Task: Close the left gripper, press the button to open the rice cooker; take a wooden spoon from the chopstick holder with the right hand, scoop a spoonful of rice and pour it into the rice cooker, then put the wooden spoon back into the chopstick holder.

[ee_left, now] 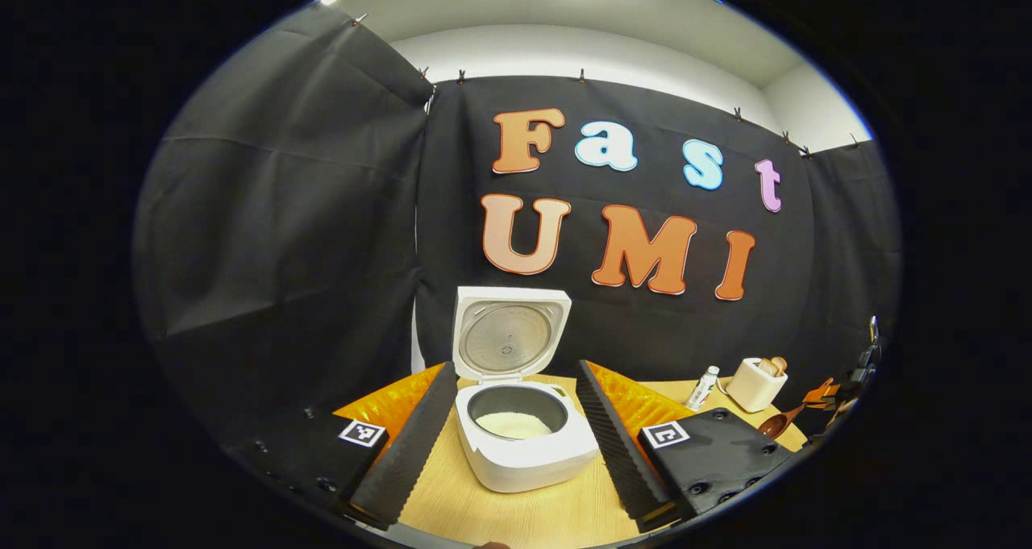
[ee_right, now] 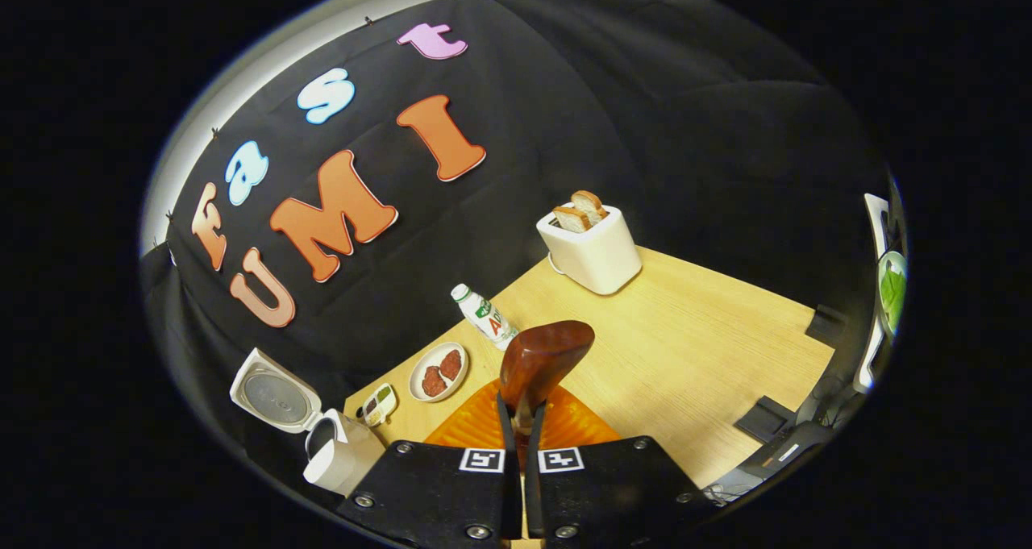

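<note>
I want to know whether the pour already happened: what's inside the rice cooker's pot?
In the left gripper view, the rice cooker stands with its lid up, and a pale layer of rice lies on the pot's bottom. The near wall hides the front part.

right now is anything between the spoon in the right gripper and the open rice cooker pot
Nothing visible blocks it. The right gripper is shut on the wooden spoon, held above the table. The rice cooker has its lid up, the pot open with rice inside. The left gripper straddles the cooker, fingers apart at its sides, not over the pot.

White rice cooker — lid up, rice inside; wooden spoon bowl-up
</note>
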Demonstrator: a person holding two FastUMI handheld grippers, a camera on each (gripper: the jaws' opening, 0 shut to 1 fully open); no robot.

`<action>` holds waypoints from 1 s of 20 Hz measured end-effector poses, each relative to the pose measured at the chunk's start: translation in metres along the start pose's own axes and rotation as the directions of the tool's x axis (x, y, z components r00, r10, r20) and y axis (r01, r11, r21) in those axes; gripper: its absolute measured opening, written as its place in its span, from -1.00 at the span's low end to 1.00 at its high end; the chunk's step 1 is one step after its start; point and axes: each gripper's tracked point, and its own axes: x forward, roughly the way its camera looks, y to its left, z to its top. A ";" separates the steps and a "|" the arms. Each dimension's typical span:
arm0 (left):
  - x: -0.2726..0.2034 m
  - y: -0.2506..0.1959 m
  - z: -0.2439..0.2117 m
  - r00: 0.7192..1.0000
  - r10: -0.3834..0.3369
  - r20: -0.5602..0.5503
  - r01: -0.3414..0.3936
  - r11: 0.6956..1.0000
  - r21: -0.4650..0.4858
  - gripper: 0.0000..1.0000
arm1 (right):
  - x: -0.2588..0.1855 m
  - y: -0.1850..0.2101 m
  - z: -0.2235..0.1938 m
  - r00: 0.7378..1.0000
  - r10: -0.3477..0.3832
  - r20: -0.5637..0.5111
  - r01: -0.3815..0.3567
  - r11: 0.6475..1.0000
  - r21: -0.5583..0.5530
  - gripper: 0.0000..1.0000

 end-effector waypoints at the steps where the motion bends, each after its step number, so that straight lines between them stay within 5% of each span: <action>1: 0.001 -0.002 -0.001 1.000 -0.002 -0.004 0.002 1.000 0.002 1.00 | 0.002 -0.004 -0.005 1.000 -0.006 -0.007 0.006 1.000 0.001 -0.99; 10: 0.001 -0.005 -0.017 0.999 0.022 -0.047 -0.021 0.999 0.032 1.00 | 0.039 -0.021 -0.052 0.996 -0.059 -0.073 0.058 0.998 -0.017 -0.98; 20: 0.001 -0.007 -0.014 0.997 0.048 -0.052 -0.046 0.998 0.042 0.99 | 0.059 -0.029 -0.077 0.991 -0.090 -0.104 0.089 0.996 -0.011 -0.62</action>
